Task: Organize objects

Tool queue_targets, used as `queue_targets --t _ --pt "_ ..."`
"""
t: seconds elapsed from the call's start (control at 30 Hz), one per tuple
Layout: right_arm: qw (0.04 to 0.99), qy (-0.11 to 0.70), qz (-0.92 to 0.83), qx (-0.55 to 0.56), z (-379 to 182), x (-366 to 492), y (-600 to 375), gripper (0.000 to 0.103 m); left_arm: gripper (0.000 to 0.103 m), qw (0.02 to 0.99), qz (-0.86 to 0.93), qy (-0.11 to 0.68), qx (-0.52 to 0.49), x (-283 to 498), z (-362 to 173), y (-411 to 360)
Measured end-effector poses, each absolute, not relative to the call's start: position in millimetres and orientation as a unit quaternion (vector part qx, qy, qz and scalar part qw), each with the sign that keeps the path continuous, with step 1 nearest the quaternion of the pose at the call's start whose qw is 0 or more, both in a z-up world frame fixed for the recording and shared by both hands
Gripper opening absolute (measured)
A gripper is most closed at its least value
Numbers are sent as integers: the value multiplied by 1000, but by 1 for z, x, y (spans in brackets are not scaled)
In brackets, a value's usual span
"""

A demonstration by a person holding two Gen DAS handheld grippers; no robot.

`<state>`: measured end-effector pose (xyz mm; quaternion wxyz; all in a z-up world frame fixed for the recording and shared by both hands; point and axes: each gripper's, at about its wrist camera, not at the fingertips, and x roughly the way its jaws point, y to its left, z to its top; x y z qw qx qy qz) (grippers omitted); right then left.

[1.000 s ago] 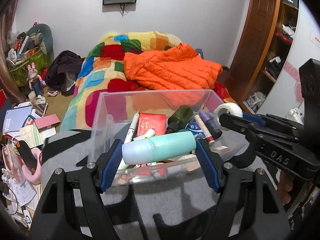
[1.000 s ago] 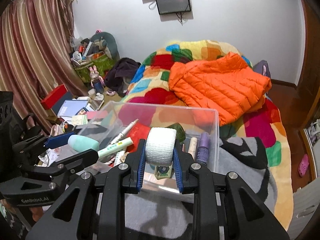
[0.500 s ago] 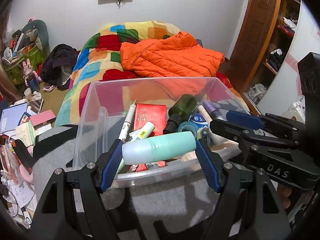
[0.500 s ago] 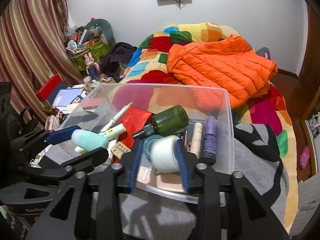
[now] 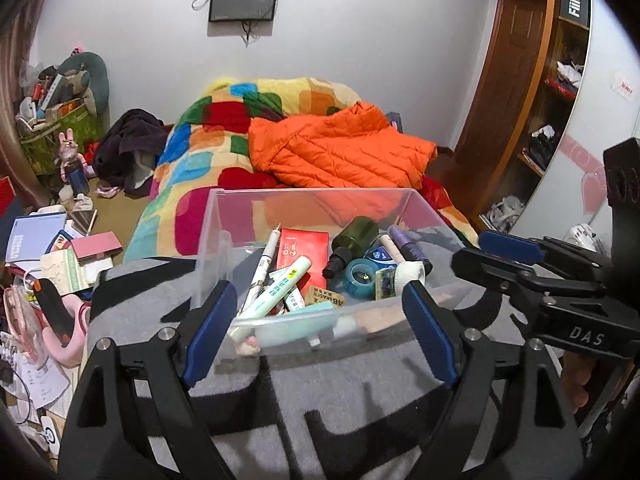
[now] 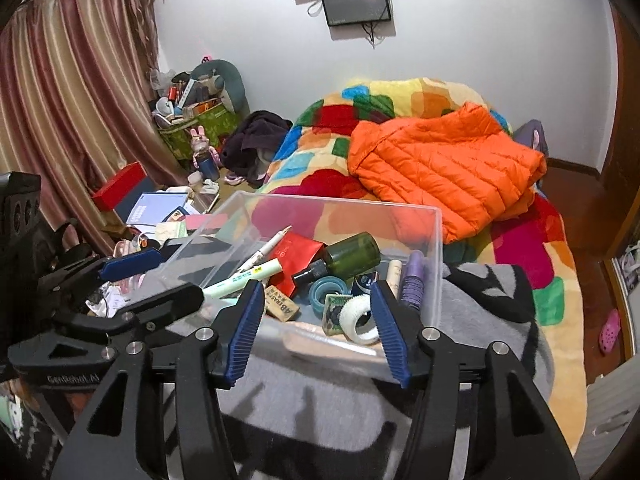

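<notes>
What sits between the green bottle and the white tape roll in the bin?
In the right wrist view, a teal tape roll and a small green-patterned square piece lie between the green bottle and the white tape roll.

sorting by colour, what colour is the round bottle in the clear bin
Dark green with a black cap, the round bottle shows best in the right wrist view.

Far wall (image 6: 480,32): white, dark screen (image 6: 356,2) mounted high
Left: striped curtain (image 6: 68,120)
Bed (image 6: 400,108): patchwork blanket, orange jacket (image 6: 444,168) on top
Right: wooden door (image 5: 508,92), shelves (image 5: 560,80)
Far-left corner: cluttered floor (image 5: 116,200)
</notes>
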<state>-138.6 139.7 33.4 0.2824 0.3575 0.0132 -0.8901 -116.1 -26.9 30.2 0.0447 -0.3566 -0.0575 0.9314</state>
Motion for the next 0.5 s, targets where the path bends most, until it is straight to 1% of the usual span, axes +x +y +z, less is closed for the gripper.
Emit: queue_targets --t 0.03,0.1,0.2,0.5 --pt "281 13 -892 353 34 -134 143 57 90 44 934 -58 -350 -111 31 -27" --pt "277 12 -897 344 35 -127 147 66 93 38 938 -52 -340 -101 32 -26" --pt "272 14 -901 338 30 -118 151 73 95 31 942 -40 -333 -91 28 -23" --pt "274 6 -898 344 14 -99 160 74 95 29 942 -40 -332 -68 17 -14"
